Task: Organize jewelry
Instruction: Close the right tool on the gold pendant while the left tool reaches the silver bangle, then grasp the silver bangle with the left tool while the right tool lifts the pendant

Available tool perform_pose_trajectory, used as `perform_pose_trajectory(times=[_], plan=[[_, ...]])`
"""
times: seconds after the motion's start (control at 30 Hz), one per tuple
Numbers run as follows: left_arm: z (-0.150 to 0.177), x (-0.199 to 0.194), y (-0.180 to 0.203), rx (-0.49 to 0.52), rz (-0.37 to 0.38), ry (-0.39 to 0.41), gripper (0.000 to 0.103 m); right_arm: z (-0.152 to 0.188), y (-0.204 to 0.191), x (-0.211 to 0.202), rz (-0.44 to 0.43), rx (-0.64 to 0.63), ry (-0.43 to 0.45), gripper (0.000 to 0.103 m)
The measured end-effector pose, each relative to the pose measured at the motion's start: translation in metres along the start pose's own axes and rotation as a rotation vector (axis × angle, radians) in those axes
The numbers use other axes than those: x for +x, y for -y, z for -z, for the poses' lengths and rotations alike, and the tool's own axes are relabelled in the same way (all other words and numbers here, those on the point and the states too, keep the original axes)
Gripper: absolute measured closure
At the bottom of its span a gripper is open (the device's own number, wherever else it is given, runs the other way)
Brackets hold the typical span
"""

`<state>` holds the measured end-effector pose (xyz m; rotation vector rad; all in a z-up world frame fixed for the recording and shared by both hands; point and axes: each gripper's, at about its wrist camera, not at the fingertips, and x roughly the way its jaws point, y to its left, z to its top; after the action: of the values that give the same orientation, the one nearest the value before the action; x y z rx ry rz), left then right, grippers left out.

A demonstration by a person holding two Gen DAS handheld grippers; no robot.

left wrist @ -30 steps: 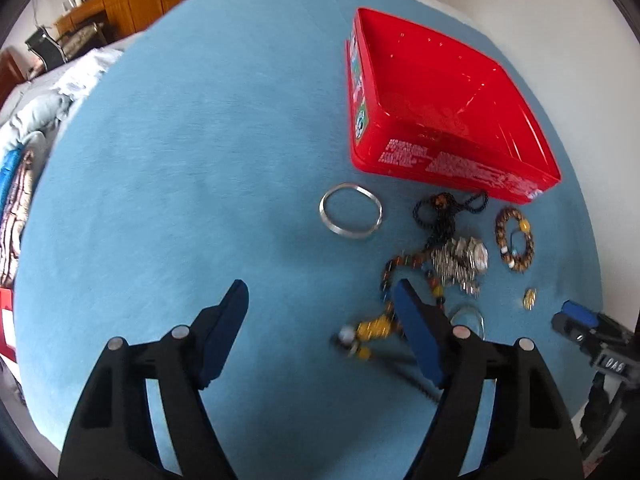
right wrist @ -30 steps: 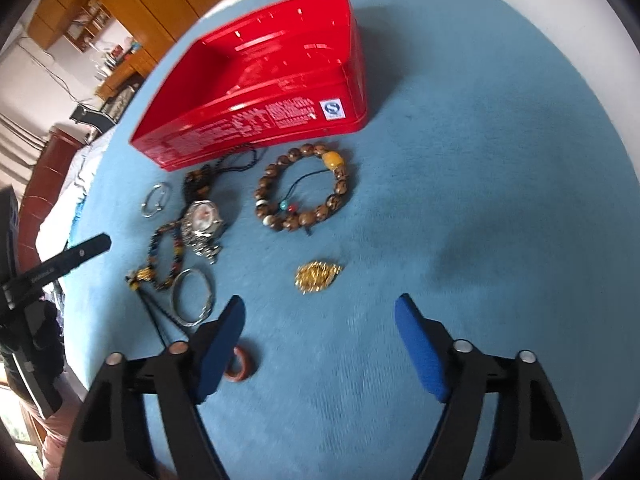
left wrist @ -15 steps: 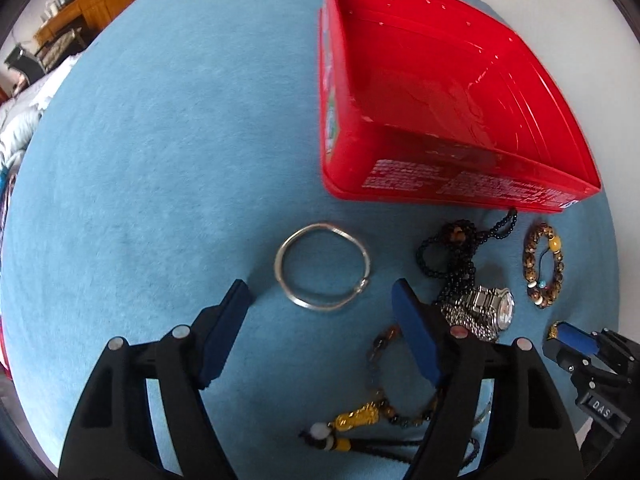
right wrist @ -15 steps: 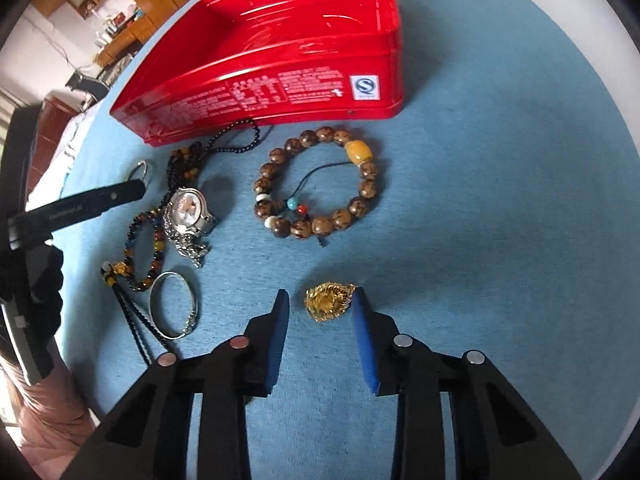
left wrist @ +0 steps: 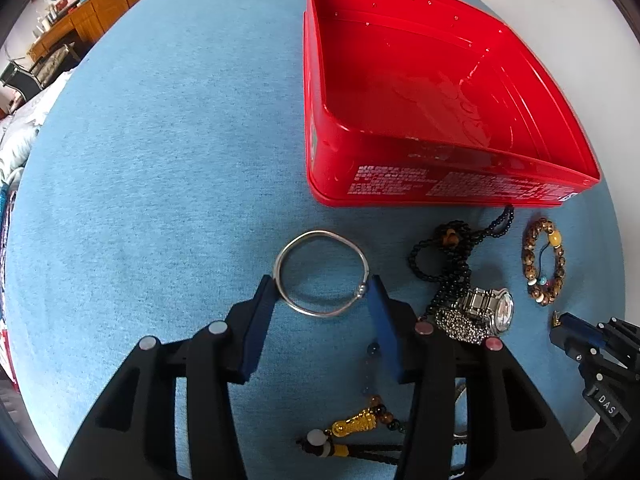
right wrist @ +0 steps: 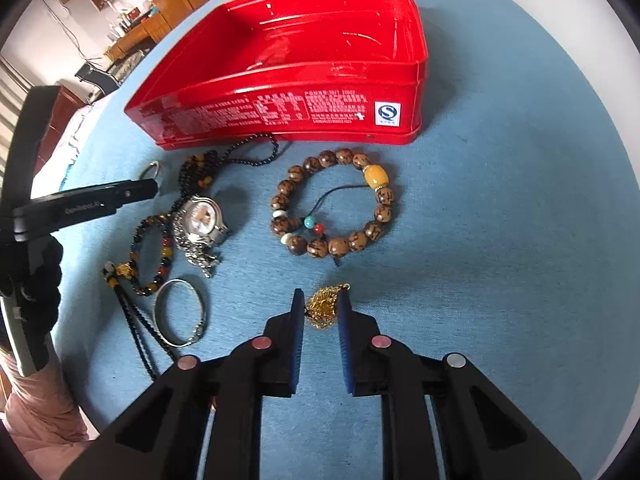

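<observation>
We see the bangle (left wrist: pixel 321 273) flat on the cloth (left wrist: pixel 160 184), just short of the tin (left wrist: pixel 440 176); our left gripper (left wrist: pixel 323 292) brackets its width, pads touching; our right gripper (right wrist: pixel 321 307) pinches the gold charm (right wrist: pixel 323 307); the tin lies straight ahead of both.

A silver bangle (left wrist: pixel 321 273), gold pendant (right wrist: pixel 323 307) and wooden bead bracelet (right wrist: pixel 334 202) lie flat near the open red tin (right wrist: pixel 296 128).

Black tongs (left wrist: pixel 323 290), blue pads (right wrist: pixel 297 320), round silver screws (some pinkish), white lettering
</observation>
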<state>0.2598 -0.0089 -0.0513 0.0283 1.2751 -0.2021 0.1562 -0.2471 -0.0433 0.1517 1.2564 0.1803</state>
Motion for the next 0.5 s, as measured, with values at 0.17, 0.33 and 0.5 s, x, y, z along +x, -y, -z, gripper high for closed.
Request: perform_pose_trajectory(times=[0.17, 0.33, 0.5], plan=[[0.006, -0.01, -0.003, -0.015, 0.017, 0.022, 0.057, 0.001, 0.003, -0.002, -0.003, 0.014, 0.0, 0.087], [0.011, -0.022, -0.006, -0.007, 0.011, 0.046, 0.057, 0.001, 0.011, -0.003, 0.0, 0.021, -0.008, 0.087], [0.013, -0.012, -0.002, 0.007, 0.0, 0.008, 0.057, 0.002, 0.009, 0.002, 0.007, 0.024, -0.022, 0.085]])
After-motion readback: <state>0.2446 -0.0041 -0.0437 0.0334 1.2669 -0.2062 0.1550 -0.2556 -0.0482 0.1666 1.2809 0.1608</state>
